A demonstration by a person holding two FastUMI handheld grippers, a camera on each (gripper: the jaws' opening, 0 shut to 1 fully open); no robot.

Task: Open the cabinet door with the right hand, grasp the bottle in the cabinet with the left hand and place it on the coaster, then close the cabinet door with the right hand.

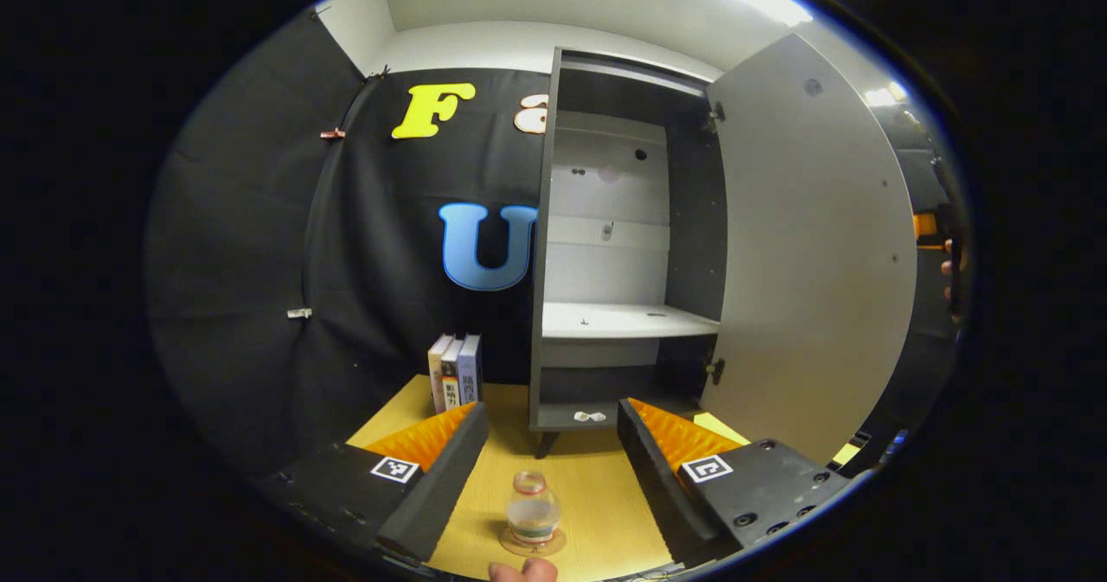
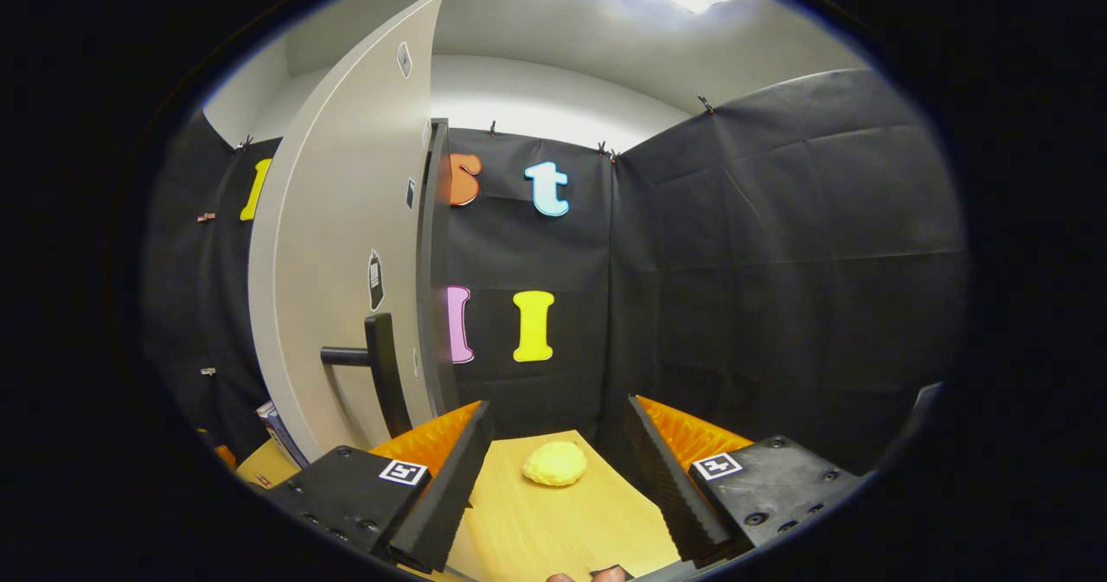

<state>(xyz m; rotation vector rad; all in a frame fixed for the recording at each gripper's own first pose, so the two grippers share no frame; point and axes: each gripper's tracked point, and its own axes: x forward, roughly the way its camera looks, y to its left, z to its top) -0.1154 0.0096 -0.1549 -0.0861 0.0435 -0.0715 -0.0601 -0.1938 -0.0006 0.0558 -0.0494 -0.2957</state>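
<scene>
Counts: one small clear bottle [image 1: 531, 508], one round tan coaster [image 1: 532, 545], one tall dark-grey cabinet [image 1: 618, 245], three upright books [image 1: 455, 371], one yellow lumpy object [image 2: 554, 463], two grippers.
Bottle: squat, transparent, bulbous body with a narrower reddish-rimmed neck, a pale band low on the body; upright.
Bottle location: on the coaster, on the light wooden tabletop [image 1: 597, 495], in front of the cabinet, between the left gripper's fingers but touching neither.
Cabinet: light-grey door [image 1: 813, 253] swung wide open; white shelf inside is bare; dark bar handle [image 2: 374, 366] on the door's outer face.
Left gripper [image 1: 548, 465]: fingers spread wide, holding nothing.
Right gripper [image 2: 558, 470]: fingers spread wide, holding nothing; door handle just left of it, no contact; yellow object lies on the table ahead.
</scene>
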